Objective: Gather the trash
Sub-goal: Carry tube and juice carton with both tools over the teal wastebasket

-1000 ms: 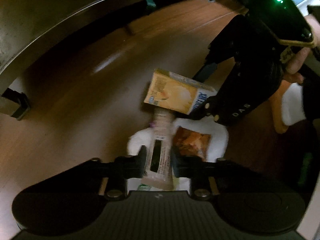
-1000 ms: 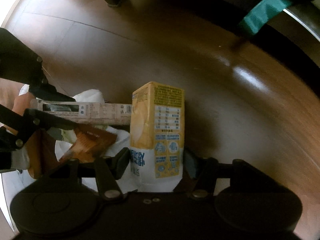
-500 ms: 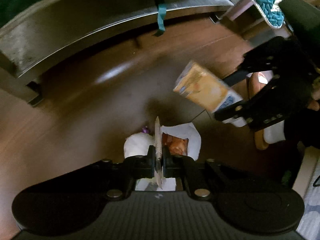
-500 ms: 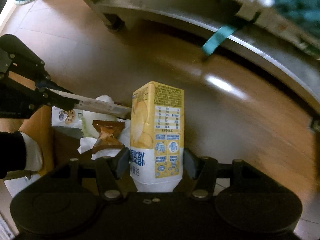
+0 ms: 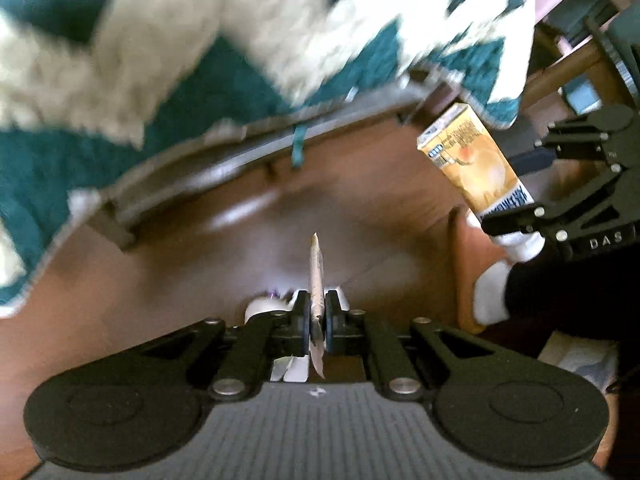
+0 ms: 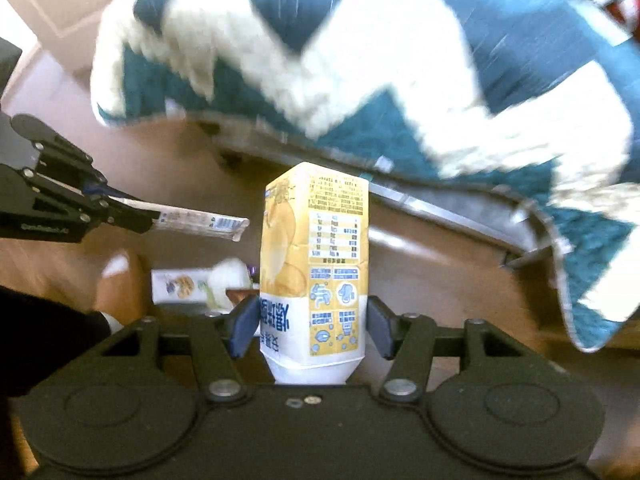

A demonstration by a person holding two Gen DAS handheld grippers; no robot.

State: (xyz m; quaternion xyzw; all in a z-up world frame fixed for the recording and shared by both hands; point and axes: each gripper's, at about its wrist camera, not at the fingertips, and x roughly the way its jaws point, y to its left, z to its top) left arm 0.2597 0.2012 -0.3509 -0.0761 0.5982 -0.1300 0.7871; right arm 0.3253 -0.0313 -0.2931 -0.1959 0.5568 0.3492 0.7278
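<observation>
Carton clamped upright in right tool | flat wrapper pinched edge-on in left tool

Glossy brown floor, teal-white blanket

right gripper clamps yellow carton above floor.

Blanket: a teal and cream zigzag-patterned knitted blanket, blurred, drapes over the piece of furniture and hangs past its edge.
Frame: a grey metal furniture frame runs under the blanket, raised off the floor on short legs.
Strap: a short teal strap hangs from the frame's edge.
Floor: a glossy brown wooden floor with a bright glare patch near the frame.
</observation>
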